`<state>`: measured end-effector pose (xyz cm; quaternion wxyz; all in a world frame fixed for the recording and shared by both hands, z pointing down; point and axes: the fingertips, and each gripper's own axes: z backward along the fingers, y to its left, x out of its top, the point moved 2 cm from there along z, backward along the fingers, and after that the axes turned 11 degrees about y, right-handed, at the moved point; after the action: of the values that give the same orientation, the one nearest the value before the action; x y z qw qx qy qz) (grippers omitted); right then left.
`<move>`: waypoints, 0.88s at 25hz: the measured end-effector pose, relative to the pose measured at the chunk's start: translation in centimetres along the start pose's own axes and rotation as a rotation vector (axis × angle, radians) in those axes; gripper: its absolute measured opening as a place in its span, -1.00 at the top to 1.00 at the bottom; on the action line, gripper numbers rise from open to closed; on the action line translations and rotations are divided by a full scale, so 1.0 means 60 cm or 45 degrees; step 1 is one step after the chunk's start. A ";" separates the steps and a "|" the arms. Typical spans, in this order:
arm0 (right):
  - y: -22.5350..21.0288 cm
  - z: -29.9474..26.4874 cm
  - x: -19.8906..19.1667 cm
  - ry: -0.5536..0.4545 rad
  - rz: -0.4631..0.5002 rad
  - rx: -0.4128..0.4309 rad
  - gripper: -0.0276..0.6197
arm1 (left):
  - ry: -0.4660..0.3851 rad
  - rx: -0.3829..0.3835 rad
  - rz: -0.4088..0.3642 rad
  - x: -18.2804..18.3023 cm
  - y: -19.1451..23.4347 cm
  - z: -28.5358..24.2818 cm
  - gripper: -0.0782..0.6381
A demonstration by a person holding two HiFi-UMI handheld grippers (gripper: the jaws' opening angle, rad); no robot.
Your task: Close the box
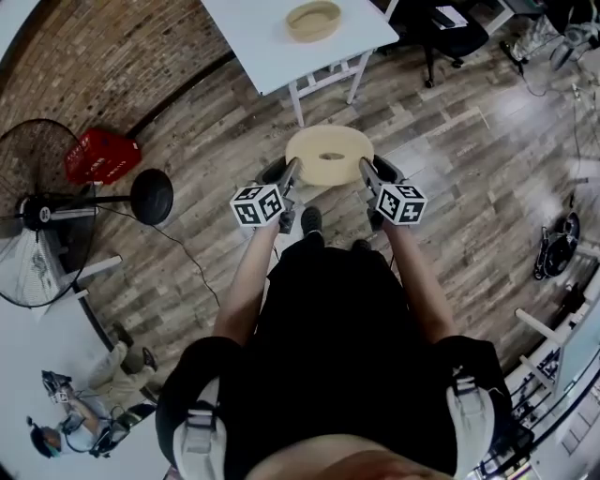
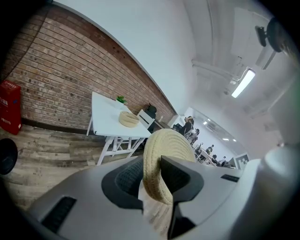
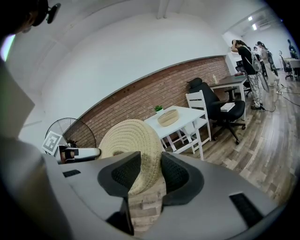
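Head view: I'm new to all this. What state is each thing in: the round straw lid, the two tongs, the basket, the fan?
lid: off the basket, held flat in the air above the floor.
left tongs: shut on the lid's left edge.
right tongs: shut on the lid's right edge.
basket: open, uncovered, standing on the white table.
fan: upright on the floor; running or not, cannot tell.

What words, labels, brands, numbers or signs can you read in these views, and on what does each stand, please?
No readable words or numbers.
The left marker cube and the right marker cube: square patterns only, no letters.
The red crate: any print is too small to tell.
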<state>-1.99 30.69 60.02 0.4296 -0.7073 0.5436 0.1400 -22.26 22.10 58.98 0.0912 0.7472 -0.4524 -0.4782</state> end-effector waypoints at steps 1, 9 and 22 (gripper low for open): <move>0.003 -0.005 0.004 -0.005 -0.002 -0.004 0.50 | 0.002 -0.005 -0.004 0.006 0.005 -0.001 0.43; 0.029 -0.038 0.019 -0.041 -0.018 -0.039 0.50 | 0.017 -0.046 -0.036 0.040 0.045 0.002 0.43; 0.056 -0.064 0.018 -0.069 -0.051 -0.080 0.50 | 0.044 -0.092 -0.062 0.057 0.082 0.009 0.43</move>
<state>-5.61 26.95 60.01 0.4244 -0.7272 0.5128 0.1673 -25.11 16.82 59.35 0.1140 0.7624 -0.4149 -0.4834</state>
